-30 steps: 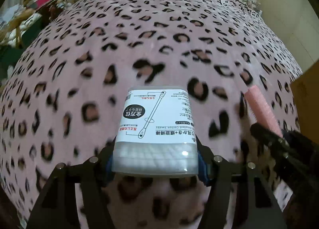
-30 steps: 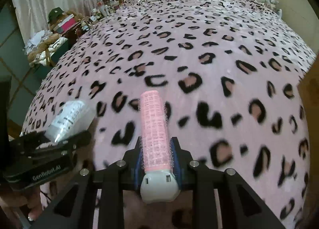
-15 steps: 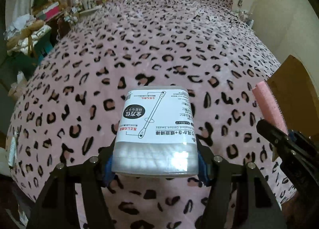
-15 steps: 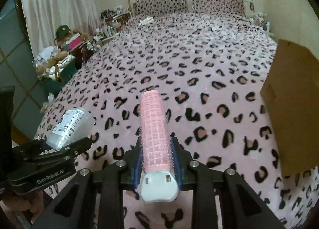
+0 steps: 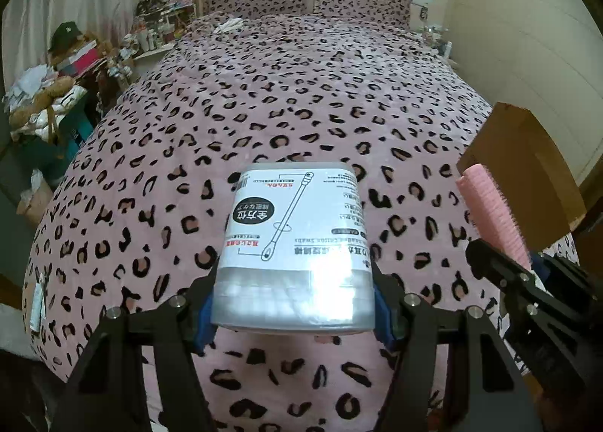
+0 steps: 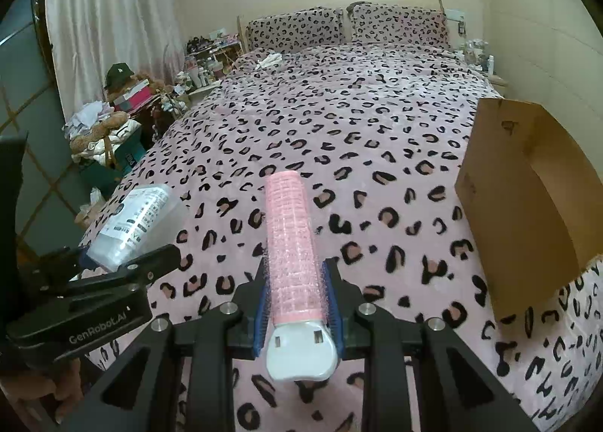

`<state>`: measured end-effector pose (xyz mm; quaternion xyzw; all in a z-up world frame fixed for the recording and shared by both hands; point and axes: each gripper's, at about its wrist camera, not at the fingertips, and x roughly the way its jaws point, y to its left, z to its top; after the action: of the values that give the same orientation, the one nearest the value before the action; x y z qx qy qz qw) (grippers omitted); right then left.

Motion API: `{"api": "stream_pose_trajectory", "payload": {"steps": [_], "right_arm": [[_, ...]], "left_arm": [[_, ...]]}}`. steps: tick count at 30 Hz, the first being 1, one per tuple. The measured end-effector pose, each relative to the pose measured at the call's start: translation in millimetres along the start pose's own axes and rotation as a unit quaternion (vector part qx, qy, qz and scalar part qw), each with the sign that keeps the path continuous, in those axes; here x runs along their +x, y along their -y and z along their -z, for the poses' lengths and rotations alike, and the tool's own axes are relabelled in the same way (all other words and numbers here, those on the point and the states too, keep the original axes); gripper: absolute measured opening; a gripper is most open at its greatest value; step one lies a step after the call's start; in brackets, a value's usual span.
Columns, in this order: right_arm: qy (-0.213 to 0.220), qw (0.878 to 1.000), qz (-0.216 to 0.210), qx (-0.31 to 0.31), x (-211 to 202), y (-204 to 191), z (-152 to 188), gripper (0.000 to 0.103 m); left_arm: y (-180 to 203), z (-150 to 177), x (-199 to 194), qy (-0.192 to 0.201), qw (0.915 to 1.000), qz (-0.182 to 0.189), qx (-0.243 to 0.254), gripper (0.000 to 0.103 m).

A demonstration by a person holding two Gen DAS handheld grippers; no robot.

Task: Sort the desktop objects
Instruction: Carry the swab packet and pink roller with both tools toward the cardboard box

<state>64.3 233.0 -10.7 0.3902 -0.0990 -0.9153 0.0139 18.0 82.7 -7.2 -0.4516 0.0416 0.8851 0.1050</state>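
A clear plastic box of cotton swabs (image 5: 297, 240) with a white label is clamped between the blue pads of my left gripper (image 5: 294, 313), held above the bed. The same cotton swab box (image 6: 135, 223) and the left gripper (image 6: 124, 274) show at the left of the right wrist view. My right gripper (image 6: 297, 304) is shut on a pink hair roller (image 6: 292, 247) with a white end cap, pointing away from the camera. That pink roller (image 5: 490, 213) appears at the right edge of the left wrist view. Both grippers hang side by side over the bed's near end.
A pink leopard-print blanket (image 6: 358, 138) covers the whole bed. An open cardboard box (image 6: 527, 198) sits on the bed's right side, also seen as a cardboard box (image 5: 524, 172) from the left. Cluttered shelves and piles (image 5: 56, 93) line the left wall. Two pillows (image 6: 346, 29) lie at the head.
Both grippers have risen and drawn back from the blanket with their loads; the bed now looks farther away, and the cardboard box and the room's walls have come into view.
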Motion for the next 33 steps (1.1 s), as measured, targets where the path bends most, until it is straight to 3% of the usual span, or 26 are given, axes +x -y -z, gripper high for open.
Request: {"api": "stream_pose_trajectory", "payload": {"steps": [10, 23, 33], "right_arm": [[0.007, 1.0, 0.019, 0.015, -22.1, 14.7, 8.9, 0.026], [0.016, 0.996, 0.074, 0.047, -51.1, 46.9, 18.1, 0.026], [0.015, 0.995, 0.086, 0.054, -60.2, 56.9, 20.6, 0.026]], "left_arm": [[34.1, 3.3, -7.7, 0.005, 0.9993, 0.013, 0.035, 0.065], [86.1, 7.9, -12.1, 0.005, 0.9936, 0.068, 0.09, 0.065], [101.0, 7.8, -17.7, 0.009, 0.9917, 0.076, 0.103, 0.065]]}}
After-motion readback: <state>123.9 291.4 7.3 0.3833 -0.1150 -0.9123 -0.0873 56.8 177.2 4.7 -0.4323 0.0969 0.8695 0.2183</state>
